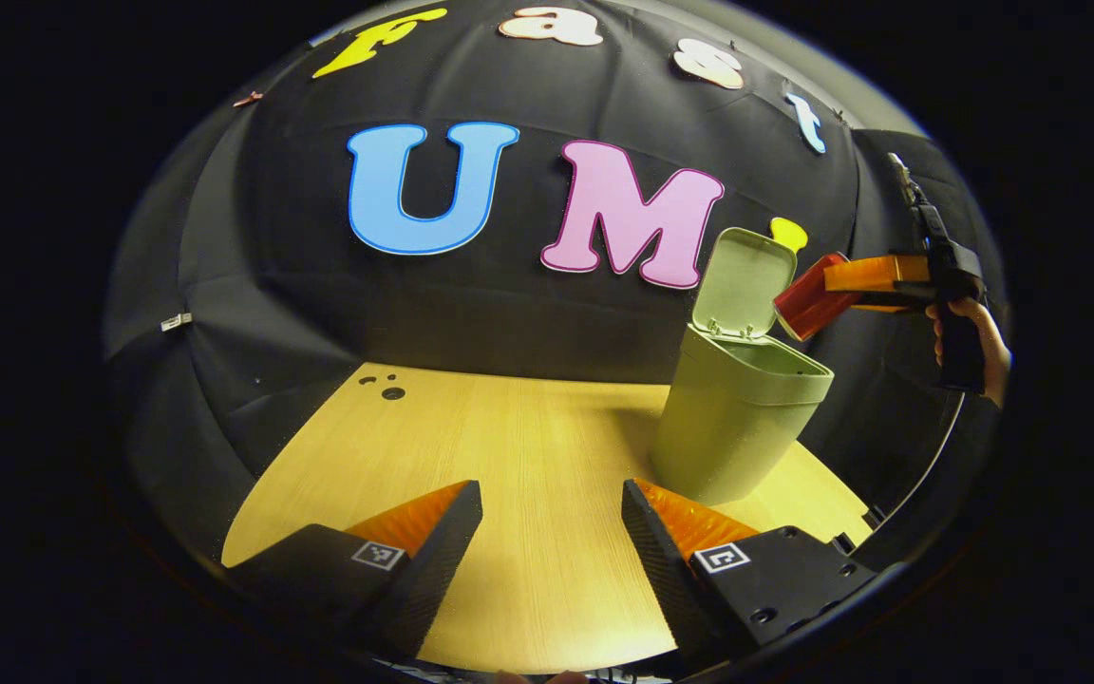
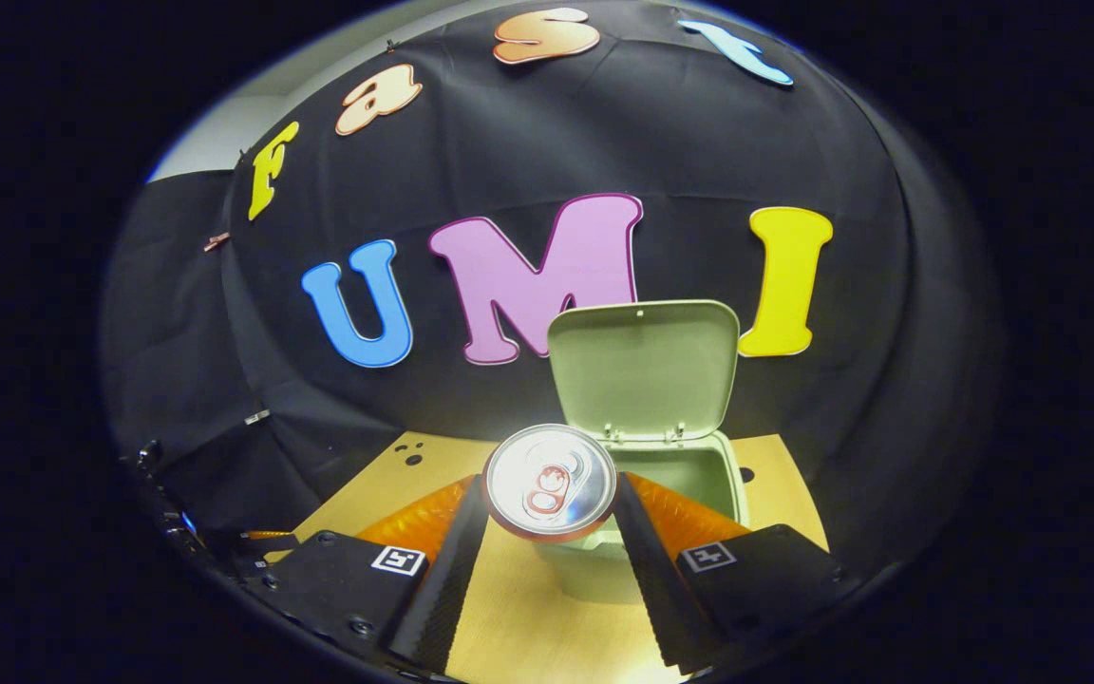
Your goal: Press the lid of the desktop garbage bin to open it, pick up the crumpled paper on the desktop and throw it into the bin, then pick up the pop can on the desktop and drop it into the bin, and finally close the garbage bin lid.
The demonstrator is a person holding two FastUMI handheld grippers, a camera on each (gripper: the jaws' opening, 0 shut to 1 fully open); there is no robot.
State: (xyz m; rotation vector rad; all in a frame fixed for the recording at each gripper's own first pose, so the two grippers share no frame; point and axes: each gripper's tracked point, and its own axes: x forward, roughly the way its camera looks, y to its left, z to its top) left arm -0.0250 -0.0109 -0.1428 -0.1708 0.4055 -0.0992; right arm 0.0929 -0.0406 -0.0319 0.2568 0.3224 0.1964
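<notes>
Shiny metal can (image 2: 549,481), matt plastic bin (image 1: 735,418)

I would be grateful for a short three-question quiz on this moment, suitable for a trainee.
1. True or false: the garbage bin has its lid raised.
2. Multiple choice: what does the right gripper hold? A) crumpled paper B) the pop can C) nothing
3. Short answer: how do the fingers of the left gripper stand, and is anything between them?

Key
1. True. The lid stands up on its hinge over the open top.
2. B. Both fingers press on the can, held up by the bin's opening.
3. Apart, with nothing between them; it hangs over the wooden desktop.
</notes>
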